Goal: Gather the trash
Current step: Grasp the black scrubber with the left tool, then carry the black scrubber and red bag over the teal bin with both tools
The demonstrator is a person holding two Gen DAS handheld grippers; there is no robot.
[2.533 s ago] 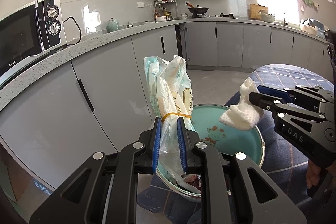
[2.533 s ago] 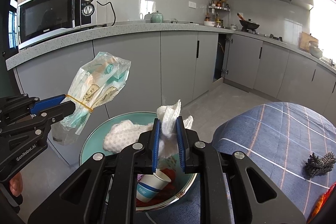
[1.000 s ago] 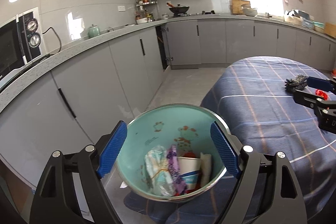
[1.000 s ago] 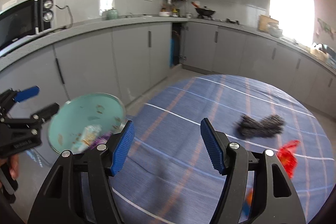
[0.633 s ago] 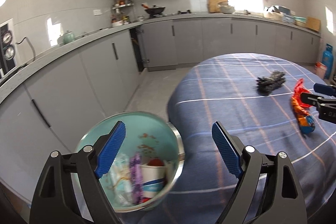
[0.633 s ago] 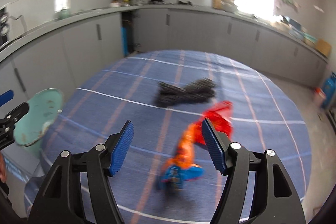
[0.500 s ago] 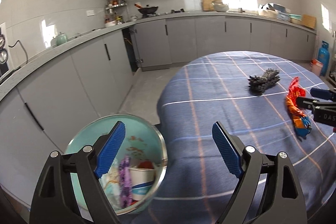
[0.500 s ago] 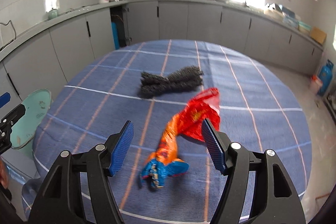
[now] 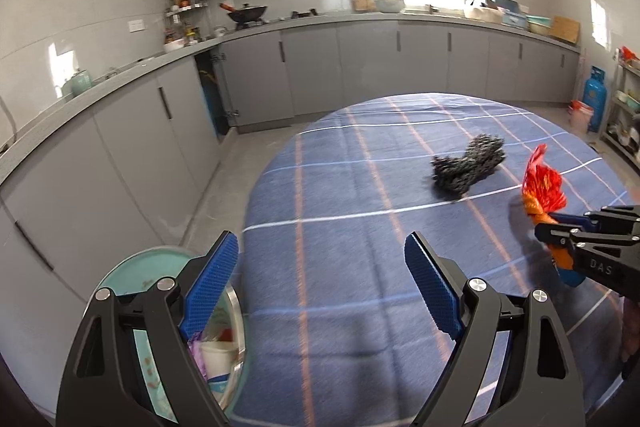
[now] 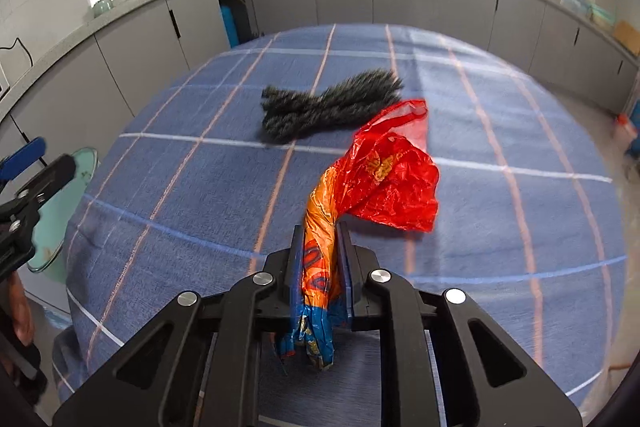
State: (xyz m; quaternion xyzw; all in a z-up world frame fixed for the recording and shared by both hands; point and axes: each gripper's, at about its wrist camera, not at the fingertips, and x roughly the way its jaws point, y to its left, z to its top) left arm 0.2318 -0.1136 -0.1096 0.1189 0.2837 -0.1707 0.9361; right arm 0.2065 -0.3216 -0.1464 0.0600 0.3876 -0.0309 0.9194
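My right gripper (image 10: 320, 231) is shut on a crumpled red, orange and blue plastic wrapper (image 10: 384, 167) on the blue checked tablecloth (image 10: 200, 187). The wrapper (image 9: 542, 187) and right gripper (image 9: 560, 227) show at the right of the left wrist view. My left gripper (image 9: 320, 267) is open and empty above the table's near edge. A teal bowl (image 9: 132, 267) holding a paper cup and wrappers sits at lower left, partly behind my left finger. The bowl's rim (image 10: 86, 157) shows at the left in the right wrist view. A dark fuzzy bundle (image 9: 468, 167) lies mid-table, also in the right wrist view (image 10: 328, 105).
Grey kitchen cabinets (image 9: 160, 147) and a counter run along the left and back walls. A wok (image 9: 244, 13) sits on the stove. A blue gas cylinder (image 9: 592, 99) stands on the floor at far right.
My right gripper swung from the bowl to the table and closed on the red and orange wrapper. My left gripper dropped the plastic bag into the bowl, opened and turned right toward the table.
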